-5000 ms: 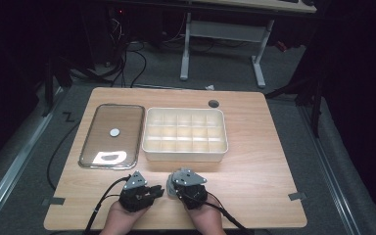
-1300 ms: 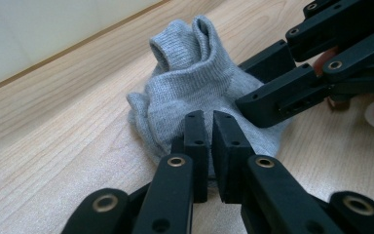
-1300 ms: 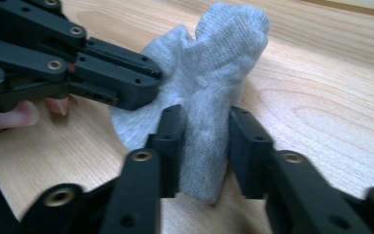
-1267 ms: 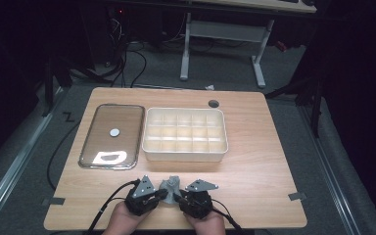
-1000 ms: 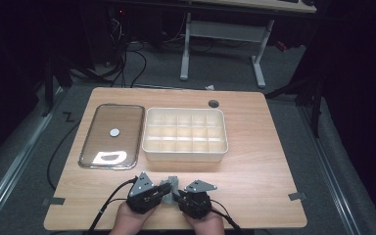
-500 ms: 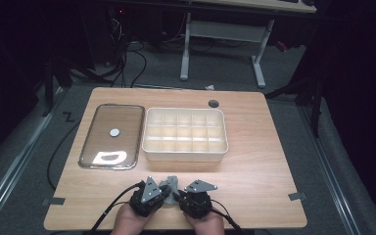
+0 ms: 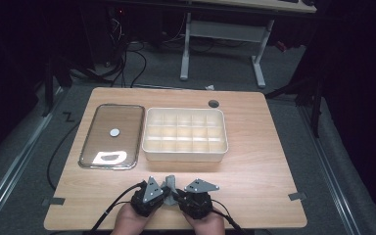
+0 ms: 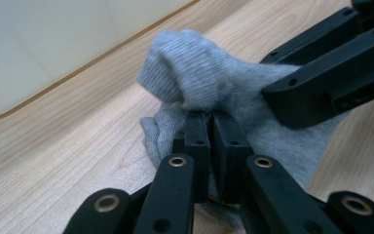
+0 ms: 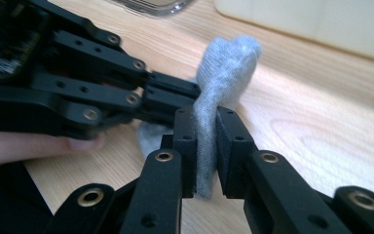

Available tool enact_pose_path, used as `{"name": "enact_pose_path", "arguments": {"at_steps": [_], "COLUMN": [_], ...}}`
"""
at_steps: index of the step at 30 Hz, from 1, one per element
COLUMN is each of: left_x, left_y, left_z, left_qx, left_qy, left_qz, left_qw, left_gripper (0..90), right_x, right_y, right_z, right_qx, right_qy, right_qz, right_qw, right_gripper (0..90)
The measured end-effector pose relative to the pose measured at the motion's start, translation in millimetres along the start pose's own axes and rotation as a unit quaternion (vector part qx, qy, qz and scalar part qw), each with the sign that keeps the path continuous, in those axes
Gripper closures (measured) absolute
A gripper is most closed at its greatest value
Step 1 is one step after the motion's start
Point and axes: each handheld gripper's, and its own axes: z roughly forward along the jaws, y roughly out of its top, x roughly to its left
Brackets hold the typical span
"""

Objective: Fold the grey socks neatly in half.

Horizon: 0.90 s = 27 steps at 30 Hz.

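1. Jaws of the left gripper (image 8: 209,141) are clenched on a lower fold of a small grey knitted cloth (image 8: 209,92); they have just been closing, with the fabric caught between them.
2. Jaws of the right gripper (image 9: 205,146) pinch a narrow band of the same grey knitted cloth (image 9: 224,68), which rises out of the grip and ends in a rounded bunch above them.
3. From the high view, the left gripper (image 7: 162,192) and the right gripper (image 7: 177,196) sit close together at the near edge of the light wooden tabletop (image 7: 264,161), about midway along it, tips turned toward each other.
4. The grey cloth (image 7: 169,184) lies between the two grippers, lifted slightly at its upper bunch; its lower part touches the tabletop.
5. In the left gripper view, the right gripper crosses the upper right corner and rests against the cloth. In the right gripper view, the left gripper enters from the left and meets the cloth just beside the right gripper's own hold; a fingertip of the person's left hand (image 9: 39,144) shows under it.
6. A cream plastic tray divided into compartments (image 7: 185,154) stands beyond the grippers, at the middle of the tabletop.
7. A clear rectangular lid with a white round spot (image 7: 112,134) lies just beside the tray, toward the left edge.
8. A small dark round hole (image 7: 214,103) is near the far edge.
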Motion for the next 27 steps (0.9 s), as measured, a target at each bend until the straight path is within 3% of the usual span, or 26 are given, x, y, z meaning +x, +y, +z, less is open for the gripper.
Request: {"name": "enact_pose_path", "arguments": {"at_steps": [1,4,7,10,12,13,17,19,27], "left_x": [0.2,1.2,1.2,1.1,0.9,0.8,0.2,0.1,0.3], "left_y": [0.0,0.0,0.0,0.0,0.0,0.0,0.1,0.1,0.1], "left_z": [0.3,0.4,0.5,0.5,0.5,0.5,0.5,0.5,0.6], "left_qx": [0.0,0.0,0.0,0.001,0.0,0.0,0.001,0.001,0.001], "left_qy": [0.0,-0.002,-0.003,-0.003,-0.003,-0.003,-0.001,-0.001,-0.001], "left_qz": [-0.002,-0.006,-0.006,-0.005,-0.004,-0.004,-0.002,-0.001,-0.002], "left_qw": [1.0,1.0,1.0,1.0,1.0,1.0,1.0,1.0,1.0], "left_gripper": [86.3,86.3,86.2,86.2,86.1,86.0,85.8,85.7,85.7], "right_x": [3.5,1.5,-5.8,-14.2,-19.1,-23.3,-21.7,-16.3,-9.7], "right_y": [3.2,5.6,7.7,7.3,5.9,3.0,-0.9,-4.7,-4.6], "right_z": [1.6,2.8,-3.6,-16.5,-19.2,-16.9,-9.2,-0.8,12.9], "right_qx": [0.002,0.009,0.008,-0.009,-0.004,0.01,0.022,0.021,0.03], "right_qy": [-0.002,0.004,-0.006,-0.04,-0.064,-0.076,-0.093,-0.103,-0.096], "right_qz": [-0.014,-0.012,-0.005,-0.004,-0.005,-0.007,-0.016,-0.024,-0.022], "right_qw": [0.9999,0.9999,0.9999,0.9991,0.9979,0.997,0.9953,0.9941,0.9947], "right_gripper": [80.7,79.4,76.4,75.0,74.8,74.6,77.4,84.4,90.0]}}
